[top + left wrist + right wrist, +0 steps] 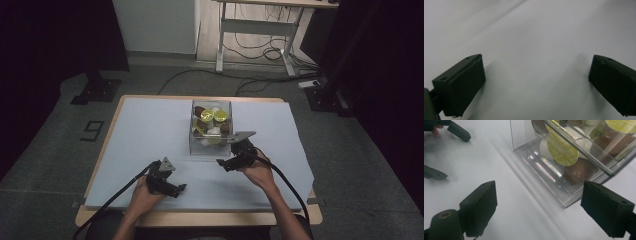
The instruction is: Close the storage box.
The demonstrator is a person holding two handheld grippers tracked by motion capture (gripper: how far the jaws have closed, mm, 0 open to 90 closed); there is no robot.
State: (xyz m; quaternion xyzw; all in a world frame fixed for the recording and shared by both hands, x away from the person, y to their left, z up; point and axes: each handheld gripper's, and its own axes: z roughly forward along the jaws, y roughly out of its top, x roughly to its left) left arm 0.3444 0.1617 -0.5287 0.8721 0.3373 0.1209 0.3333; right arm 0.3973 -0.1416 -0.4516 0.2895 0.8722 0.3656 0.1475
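Your right gripper (231, 156), jaws spread and empty, sits just beside the clear box (210, 145) of green-lidded, brown and white capsules (563, 152) mid-table, while your left gripper (172, 186) is likewise released.

On the table (140, 120), the clear box (211, 145) stands near the middle, toward the far edge, with the capsules (212, 121) piled inside it. My right gripper (231, 159) sits just beside its near right corner. My left gripper (175, 189) rests near the front edge, left of the box and well apart from it.
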